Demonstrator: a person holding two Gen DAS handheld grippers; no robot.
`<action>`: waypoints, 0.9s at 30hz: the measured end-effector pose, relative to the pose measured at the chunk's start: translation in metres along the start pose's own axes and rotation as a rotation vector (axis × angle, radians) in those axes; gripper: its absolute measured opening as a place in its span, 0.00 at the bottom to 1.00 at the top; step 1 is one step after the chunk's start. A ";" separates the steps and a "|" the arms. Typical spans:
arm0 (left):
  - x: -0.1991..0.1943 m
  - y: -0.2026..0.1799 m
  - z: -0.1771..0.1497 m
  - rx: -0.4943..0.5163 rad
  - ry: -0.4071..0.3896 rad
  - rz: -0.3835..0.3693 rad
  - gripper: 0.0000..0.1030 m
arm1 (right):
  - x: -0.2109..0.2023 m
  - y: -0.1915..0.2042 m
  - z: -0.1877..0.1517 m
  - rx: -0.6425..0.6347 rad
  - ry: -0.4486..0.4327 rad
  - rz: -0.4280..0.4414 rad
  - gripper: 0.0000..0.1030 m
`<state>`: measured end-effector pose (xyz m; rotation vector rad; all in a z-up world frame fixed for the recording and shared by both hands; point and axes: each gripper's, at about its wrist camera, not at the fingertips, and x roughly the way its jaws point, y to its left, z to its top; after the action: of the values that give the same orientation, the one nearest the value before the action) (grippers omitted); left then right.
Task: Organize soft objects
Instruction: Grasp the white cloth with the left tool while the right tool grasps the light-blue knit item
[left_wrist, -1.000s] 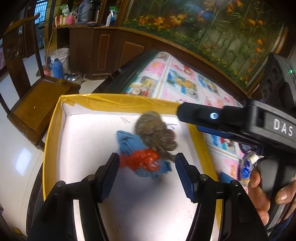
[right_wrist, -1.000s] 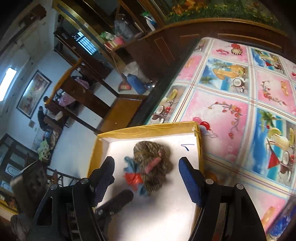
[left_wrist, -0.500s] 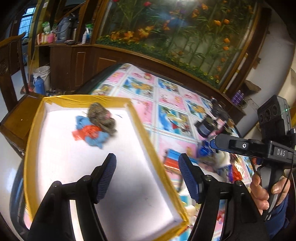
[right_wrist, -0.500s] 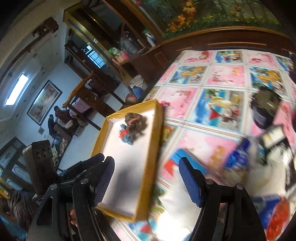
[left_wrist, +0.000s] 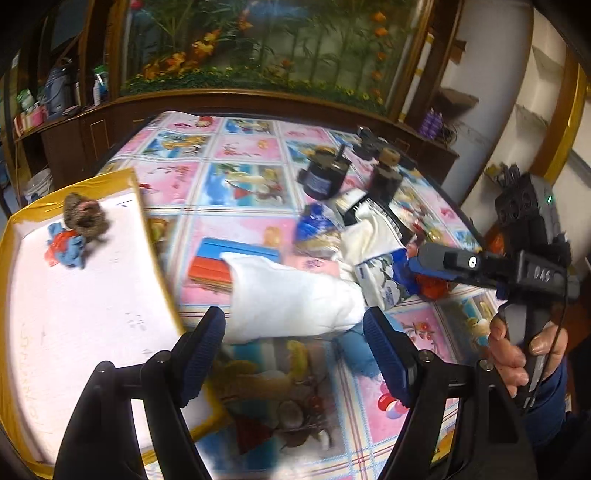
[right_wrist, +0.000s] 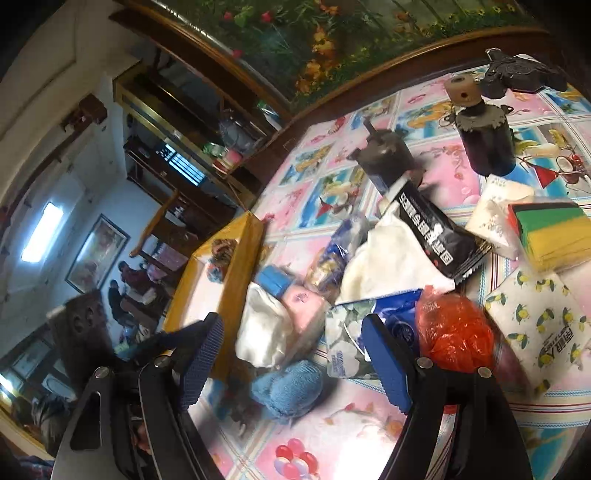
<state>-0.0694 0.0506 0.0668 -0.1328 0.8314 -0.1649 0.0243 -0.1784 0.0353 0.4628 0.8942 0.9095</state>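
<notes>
A yellow-rimmed white tray lies on the left of the table. A brown knitted piece and a blue and red cloth lie in its far corner. A white soft bundle lies just beyond my left gripper, whose jaws are opening with nothing between the pads. My right gripper hangs over a blue fluffy cloth, its jaws also opening and empty. The white bundle and an orange plastic bag lie on either side of it.
A pile of packets covers the patterned tablecloth: a black sachet, a lemon-print tissue pack and a stack of coloured sponges. Two dark motors stand further back. A hand holds the right gripper's handle.
Both grippers have swung away from the tray and to the right, over the pile on the table. Their jaws stand wider. The knitted piece and the blue and red cloth stay in the tray.
</notes>
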 end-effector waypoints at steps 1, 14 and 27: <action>0.006 -0.004 0.002 0.008 0.007 0.010 0.74 | -0.003 -0.001 0.001 0.003 -0.004 0.017 0.79; 0.068 0.003 0.010 -0.079 0.101 0.047 0.49 | 0.000 0.014 -0.006 -0.037 0.025 0.030 0.80; -0.003 0.029 0.008 -0.156 -0.047 -0.009 0.25 | 0.054 0.054 -0.043 -0.315 0.231 -0.135 0.84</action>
<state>-0.0627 0.0795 0.0691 -0.2862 0.7965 -0.1048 -0.0203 -0.1042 0.0223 0.0255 0.9581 0.9712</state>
